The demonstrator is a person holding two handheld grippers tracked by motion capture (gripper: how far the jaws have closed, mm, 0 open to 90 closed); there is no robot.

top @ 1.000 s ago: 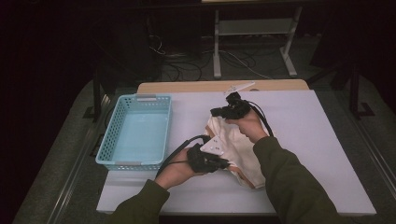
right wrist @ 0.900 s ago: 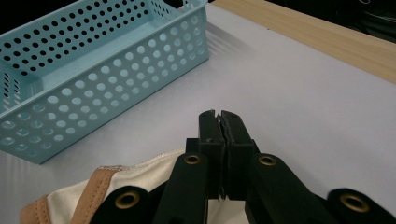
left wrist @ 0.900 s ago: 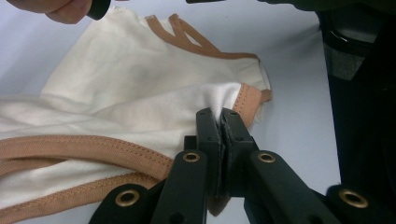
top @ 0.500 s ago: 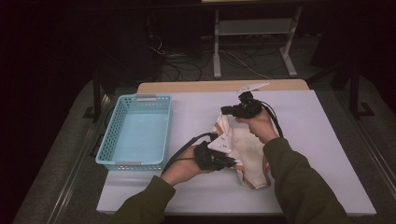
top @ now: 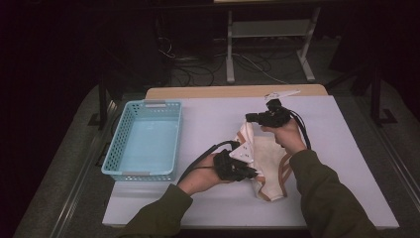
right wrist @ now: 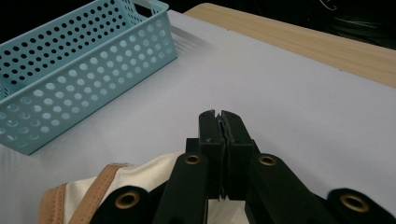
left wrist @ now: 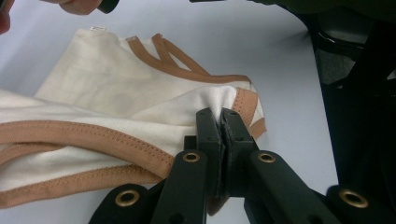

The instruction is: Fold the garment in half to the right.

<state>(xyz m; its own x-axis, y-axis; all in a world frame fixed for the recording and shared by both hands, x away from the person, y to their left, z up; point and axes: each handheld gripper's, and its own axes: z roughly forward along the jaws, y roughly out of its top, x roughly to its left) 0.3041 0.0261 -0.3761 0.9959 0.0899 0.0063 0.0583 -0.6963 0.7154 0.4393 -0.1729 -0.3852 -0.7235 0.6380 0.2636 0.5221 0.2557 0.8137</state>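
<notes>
Right gripper (right wrist: 219, 114) — two black jaws rising from the bottom edge, pressed together with a thin seam between them; brass-coloured rivets on the linkage arms below.

Garment (right wrist: 140, 186) — cream fabric with tan stitched trim, lying at the lower left and running under the jaws' base; a scrap of it is pinched low between the jaws.

Basket (right wrist: 84, 70) — light blue plastic, perforated walls, standing at the upper left, well apart from the jaws.

Table (right wrist: 289, 107) — pale grey-white surface; a light wooden edge strip (right wrist: 303, 42) crosses the upper right, dark beyond.
</notes>
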